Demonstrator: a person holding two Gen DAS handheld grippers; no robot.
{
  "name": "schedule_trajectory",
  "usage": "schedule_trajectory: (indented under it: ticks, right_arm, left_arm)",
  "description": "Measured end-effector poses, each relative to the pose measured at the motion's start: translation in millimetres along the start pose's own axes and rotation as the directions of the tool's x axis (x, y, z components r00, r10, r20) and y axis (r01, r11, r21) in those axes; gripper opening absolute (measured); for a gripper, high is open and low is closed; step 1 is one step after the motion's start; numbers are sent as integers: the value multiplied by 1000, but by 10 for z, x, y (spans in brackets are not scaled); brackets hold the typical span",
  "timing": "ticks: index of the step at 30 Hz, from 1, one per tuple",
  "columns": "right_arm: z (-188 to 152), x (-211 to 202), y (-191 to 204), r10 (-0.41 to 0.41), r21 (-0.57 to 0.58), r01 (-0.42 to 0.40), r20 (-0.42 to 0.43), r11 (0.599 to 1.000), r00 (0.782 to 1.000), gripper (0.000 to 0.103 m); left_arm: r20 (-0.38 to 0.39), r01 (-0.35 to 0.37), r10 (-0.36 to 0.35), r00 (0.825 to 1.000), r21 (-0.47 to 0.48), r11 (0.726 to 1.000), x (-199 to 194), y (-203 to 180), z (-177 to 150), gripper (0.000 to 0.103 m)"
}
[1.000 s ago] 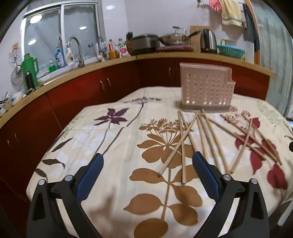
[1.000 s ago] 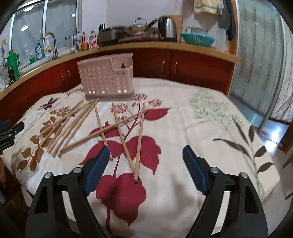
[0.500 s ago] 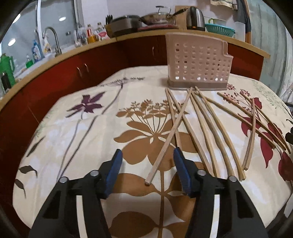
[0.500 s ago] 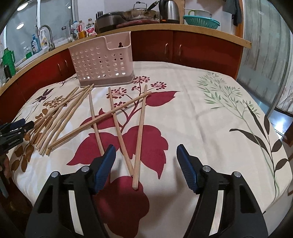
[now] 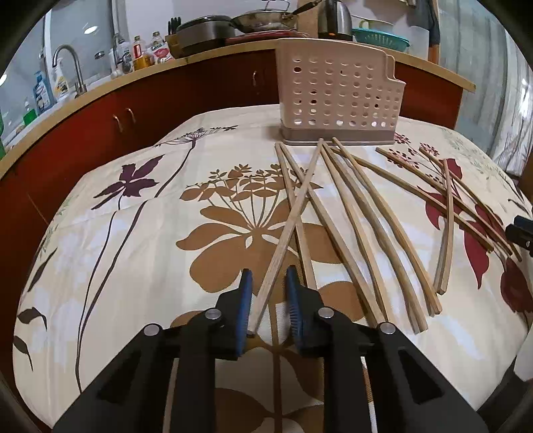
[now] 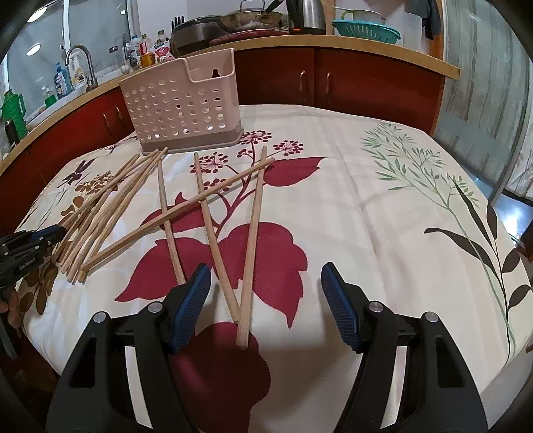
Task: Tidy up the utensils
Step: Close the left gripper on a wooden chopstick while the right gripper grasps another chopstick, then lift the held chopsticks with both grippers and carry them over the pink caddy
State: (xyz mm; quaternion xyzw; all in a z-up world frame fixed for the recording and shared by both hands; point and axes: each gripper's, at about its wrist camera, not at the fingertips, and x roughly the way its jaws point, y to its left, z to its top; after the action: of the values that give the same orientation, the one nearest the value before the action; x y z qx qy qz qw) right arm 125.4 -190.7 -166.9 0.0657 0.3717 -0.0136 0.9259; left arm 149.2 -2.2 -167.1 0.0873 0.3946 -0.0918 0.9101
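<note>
Several wooden chopsticks lie scattered on a floral tablecloth [image 5: 133, 259] in front of a pink perforated utensil holder [image 5: 336, 96]. My left gripper [image 5: 268, 270] is closing around the near end of one slanted chopstick [image 5: 293, 216]; narrow gaps still show beside its blue pads. It also shows at the left edge of the right wrist view [image 6: 50, 233]. My right gripper [image 6: 266, 266] stands open low over the cloth, with the near ends of two chopsticks [image 6: 251, 249] between its fingers, untouched. A looser bundle [image 6: 110, 206] lies to the left, and the holder [image 6: 180, 106] stands behind it.
Red cabinets under a wooden counter [image 6: 366, 46] curve behind the table, bearing a sink tap [image 5: 71, 66], bottles, pots, a kettle and a teal basket [image 6: 366, 28]. The cloth drops off at the table's near and right edges.
My left gripper moved forward and down, and its jaws narrowed from wide to close around one chopstick's end. My right gripper sank slightly toward two chopsticks and narrowed a little.
</note>
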Motion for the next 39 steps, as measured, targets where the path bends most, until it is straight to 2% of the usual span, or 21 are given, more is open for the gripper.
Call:
schedule_trajectory:
  ticks: [2,9,15,17,24,31,39]
  right_arm:
    - [-7,-4,-6,-1,1,1,0,1000,1000,67]
    - [-61,-12,-18,4,-12,-4,-4,1000,1000,65]
    - [-153,-15,-32,32,-18,-32,-24,999,999,49]
    - [-190,-28,-18,42,-22,-42,-29,999,999,40]
    - [-276,-98,-32,60,-29,-61,-31,998,998,31]
    - [-310,-122,-53,74,-25,-75,-32,997,997,8]
    - [-268,-239,-77,65,-23,-65,16,998,998,7]
  left_arm:
    - [1,16,-16,1000,8,1000,-10,-15,-7,17]
    - [4,8,-8,1000,22,1000,-37,-47,-29,12]
    - [11,8,-8,1000,26,1000,-63,-73,-52,10]
    - [13,5,-5,1000,31,1000,-69,-82,-54,9]
    - [20,6,-6,1000,17,1000,-96,-70,-52,9]
    - [23,6,-6,1000,9,1000,-113,-74,-68,9]
    - [43,15,-14,999,-11,1000,-194,-58,-62,8]
